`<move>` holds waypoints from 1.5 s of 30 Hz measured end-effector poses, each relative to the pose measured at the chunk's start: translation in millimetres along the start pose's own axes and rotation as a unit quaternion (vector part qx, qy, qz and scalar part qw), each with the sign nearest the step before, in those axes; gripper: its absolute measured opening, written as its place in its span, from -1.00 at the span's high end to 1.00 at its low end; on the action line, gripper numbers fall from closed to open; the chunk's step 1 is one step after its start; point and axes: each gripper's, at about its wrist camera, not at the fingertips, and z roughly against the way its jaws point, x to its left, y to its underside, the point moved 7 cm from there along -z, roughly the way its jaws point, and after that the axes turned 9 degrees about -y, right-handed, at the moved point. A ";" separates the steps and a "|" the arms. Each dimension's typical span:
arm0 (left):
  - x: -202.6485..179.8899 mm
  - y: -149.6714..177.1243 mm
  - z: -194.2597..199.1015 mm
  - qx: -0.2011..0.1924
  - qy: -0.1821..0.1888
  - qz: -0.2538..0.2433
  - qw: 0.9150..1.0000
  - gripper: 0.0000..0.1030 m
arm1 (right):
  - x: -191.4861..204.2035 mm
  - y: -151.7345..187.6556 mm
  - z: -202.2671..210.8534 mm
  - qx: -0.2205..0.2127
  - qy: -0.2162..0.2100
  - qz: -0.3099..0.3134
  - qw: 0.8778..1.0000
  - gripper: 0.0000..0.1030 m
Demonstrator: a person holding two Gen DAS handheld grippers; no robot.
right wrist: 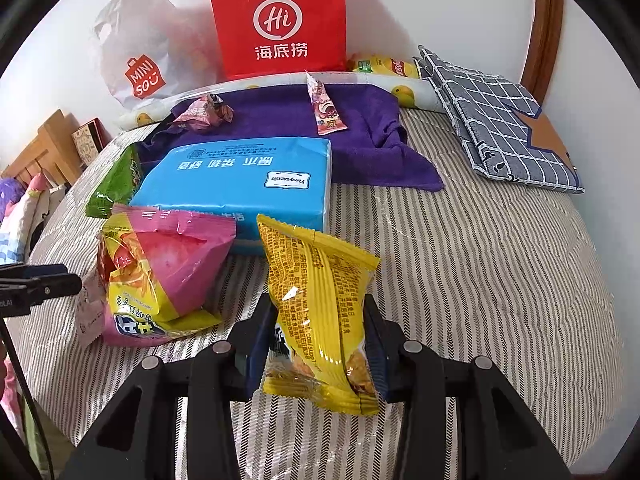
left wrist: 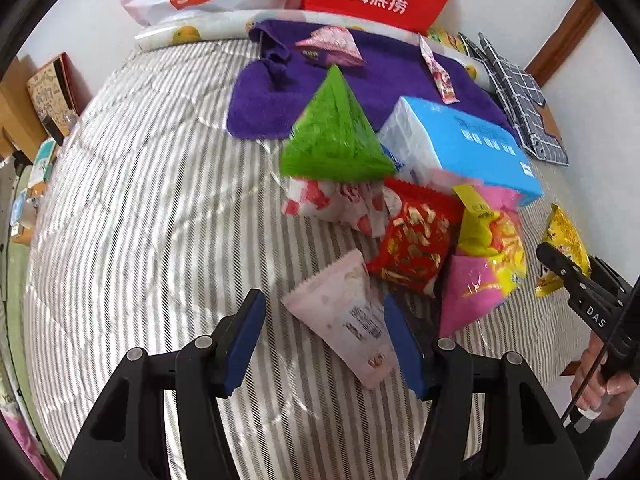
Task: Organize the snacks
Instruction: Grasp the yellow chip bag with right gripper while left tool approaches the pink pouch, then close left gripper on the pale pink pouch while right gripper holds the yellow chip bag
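My left gripper (left wrist: 324,340) points down at the striped bed and is open. A pale pink snack packet (left wrist: 344,316) lies flat between its blue pads; the left pad stands clear of it. My right gripper (right wrist: 320,344) is shut on a yellow snack packet (right wrist: 320,300), which stands upright between the pads. In the left wrist view that gripper (left wrist: 560,268) and the yellow packet (left wrist: 564,236) show at the far right. A loose pile holds a green pyramid packet (left wrist: 336,132), a strawberry-print packet (left wrist: 340,204), a red packet (left wrist: 416,240) and a pink-and-yellow chip bag (right wrist: 160,272).
A blue tissue pack (right wrist: 240,180) lies behind the pile. Behind it is a purple towel (right wrist: 360,128) with two small pink packets on it. A red paper bag (right wrist: 280,20) and a white plastic bag (right wrist: 136,60) stand against the wall. Checked cloth (right wrist: 500,132) lies at the right.
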 end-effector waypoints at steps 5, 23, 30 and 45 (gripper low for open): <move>-7.0 9.4 -8.1 0.023 0.004 0.003 1.000 -0.19 | -0.6 4.4 1.7 0.000 -0.003 0.003 1.000 0.22; -20.1 -2.7 -18.6 0.008 -0.016 0.017 1.000 -0.20 | -20.3 17.0 7.0 -0.002 -0.009 -0.009 1.000 0.22; -24.9 -4.9 -21.3 -0.012 -0.050 -0.010 0.999 -0.16 | -23.1 21.5 2.5 0.005 -0.009 -0.011 1.000 0.22; -4.8 -0.8 -13.3 -0.023 -0.025 0.015 0.999 0.16 | -14.2 14.4 15.0 -0.003 -0.001 -0.005 1.000 0.22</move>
